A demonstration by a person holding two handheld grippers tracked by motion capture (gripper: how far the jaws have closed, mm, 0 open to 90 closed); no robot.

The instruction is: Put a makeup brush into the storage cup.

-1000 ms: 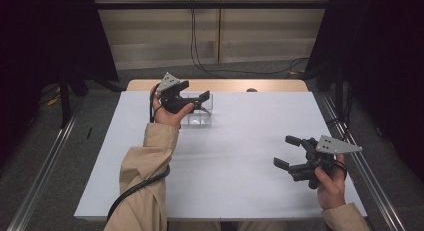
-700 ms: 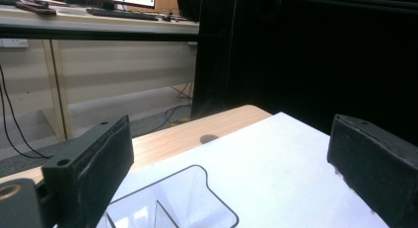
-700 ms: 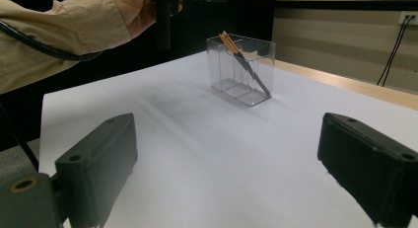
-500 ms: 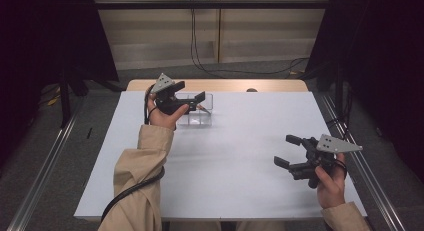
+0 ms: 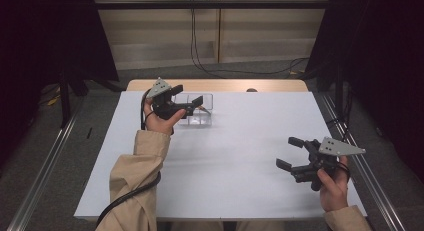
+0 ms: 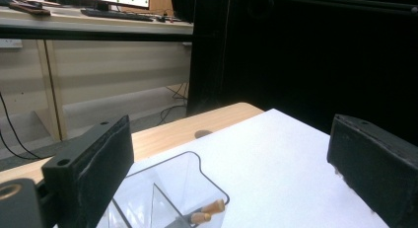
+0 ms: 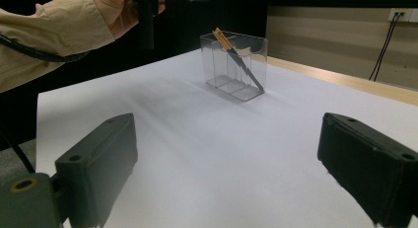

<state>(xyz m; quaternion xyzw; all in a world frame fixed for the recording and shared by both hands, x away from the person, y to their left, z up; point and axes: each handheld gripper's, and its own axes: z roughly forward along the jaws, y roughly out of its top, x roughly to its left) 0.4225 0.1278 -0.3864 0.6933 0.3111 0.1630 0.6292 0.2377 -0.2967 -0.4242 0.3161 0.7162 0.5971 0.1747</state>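
A clear plastic box (image 5: 199, 113) with dividers stands at the far left of the white table (image 5: 235, 161). In it lean slim tools with wooden handles (image 7: 223, 39), whose tips (image 6: 209, 209) poke up at one end. My left gripper (image 5: 189, 93) hovers open just above and left of the box, which lies low between its spread jaws (image 6: 229, 154). My right gripper (image 5: 286, 152) is open near the table's right front, with nothing between its jaws (image 7: 226, 154). From there the box (image 7: 235, 65) stands well ahead.
A bare wooden strip (image 5: 225, 85) runs along the table's far edge. Metal rails (image 5: 45, 166) flank the table on the floor, and dark curtains hang at both sides. The person's sleeve (image 7: 44, 28) crosses the upper left of the right gripper view.
The left gripper has drifted slightly left and back from over the box, still open. The right gripper has stayed put.
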